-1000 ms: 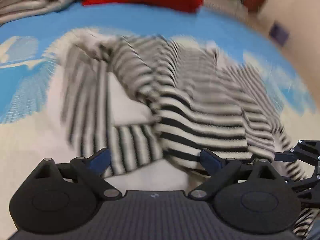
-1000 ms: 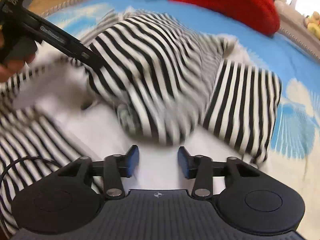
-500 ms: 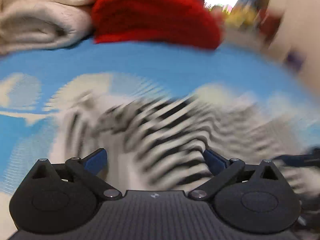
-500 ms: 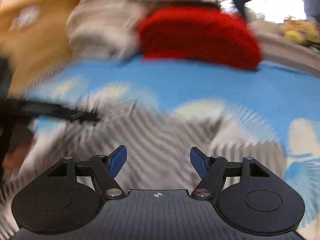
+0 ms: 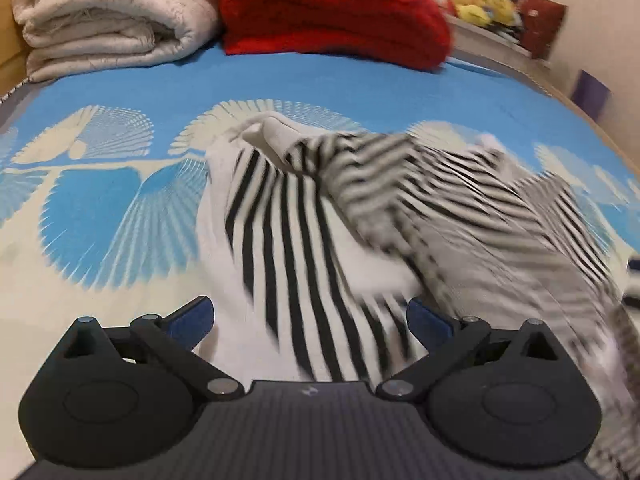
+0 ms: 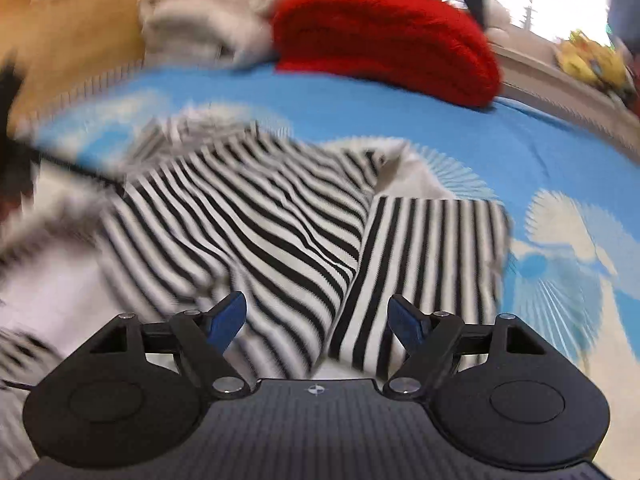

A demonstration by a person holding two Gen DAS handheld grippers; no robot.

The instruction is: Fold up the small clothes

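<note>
STATUS: fold partly done | striped garment (image 5: 360, 216) lies rumpled at frame centre on the blue bedspread (image 5: 320, 84), one panel turned over | your left gripper (image 5: 310, 320) is spread, empty | your right gripper (image 6: 318, 316) is opening, nothing pinched | REMAINING: flatten, finish folding.

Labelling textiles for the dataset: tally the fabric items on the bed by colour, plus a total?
Black-and-white striped garment: 1
Red blanket: 1
Cream blanket: 1
Blue-and-cream patterned bedspread: 1
Total: 4
</note>
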